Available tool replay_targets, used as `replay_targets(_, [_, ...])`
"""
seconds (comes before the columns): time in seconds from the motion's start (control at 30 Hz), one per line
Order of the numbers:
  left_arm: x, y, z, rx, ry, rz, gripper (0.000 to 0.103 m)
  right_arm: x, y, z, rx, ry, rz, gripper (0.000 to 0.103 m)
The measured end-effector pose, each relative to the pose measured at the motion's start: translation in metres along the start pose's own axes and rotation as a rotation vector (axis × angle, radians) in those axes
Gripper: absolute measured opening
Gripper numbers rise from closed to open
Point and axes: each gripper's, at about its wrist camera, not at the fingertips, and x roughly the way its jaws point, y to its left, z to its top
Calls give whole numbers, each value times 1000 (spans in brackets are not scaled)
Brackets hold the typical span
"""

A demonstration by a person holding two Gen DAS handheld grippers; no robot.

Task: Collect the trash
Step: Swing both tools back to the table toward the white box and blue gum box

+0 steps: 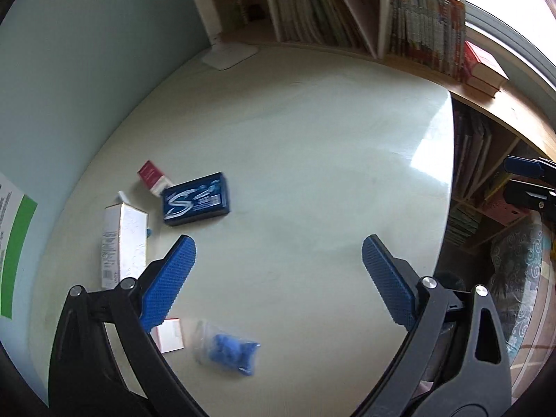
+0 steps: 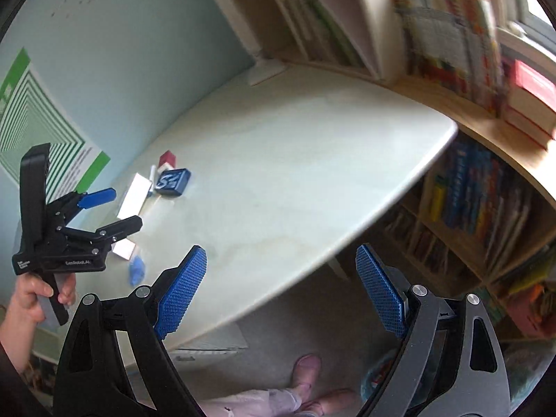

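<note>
Trash lies at the left of a pale round table (image 1: 295, 160): a dark blue box (image 1: 196, 199), a long white carton (image 1: 123, 243), a small red-and-white box (image 1: 153, 177), another small white box (image 1: 170, 335) and a clear bag with blue bits (image 1: 227, 347). My left gripper (image 1: 278, 257) is open and empty above the table, just right of the trash. My right gripper (image 2: 281, 271) is open and empty, held over the table's near edge. In the right wrist view the left gripper (image 2: 114, 208) hovers over the white carton (image 2: 133, 196), near the blue box (image 2: 172, 180) and the bag (image 2: 136, 271).
Bookshelves (image 1: 427, 31) full of books stand behind and to the right of the table. A white lamp base (image 1: 229, 54) sits at the table's far edge. A green poster (image 2: 38, 132) hangs on the left wall. The person's feet (image 2: 305, 368) are below the table edge.
</note>
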Motion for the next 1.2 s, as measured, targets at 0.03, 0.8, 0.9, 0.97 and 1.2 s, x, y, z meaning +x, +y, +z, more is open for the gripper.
replay_targets(0.03, [-1, 10, -2, -18, 1, 10, 94, 7, 9, 5, -21, 9, 9, 87])
replay_targets(0.8, [7, 160, -41, -270, 29, 138, 96, 119, 139, 78, -296, 132, 123, 90])
replay_targets(0.9, [15, 166, -44, -272, 48, 139, 96, 134, 149, 81, -311, 156, 125, 90])
replay_targets(0.97, [20, 169, -46, -273, 61, 140, 96, 143, 154, 80, -326, 177, 130, 90])
replay_targets(1.2, [39, 182, -52, -330, 104, 129, 96, 172, 167, 87, -388, 233, 150, 90])
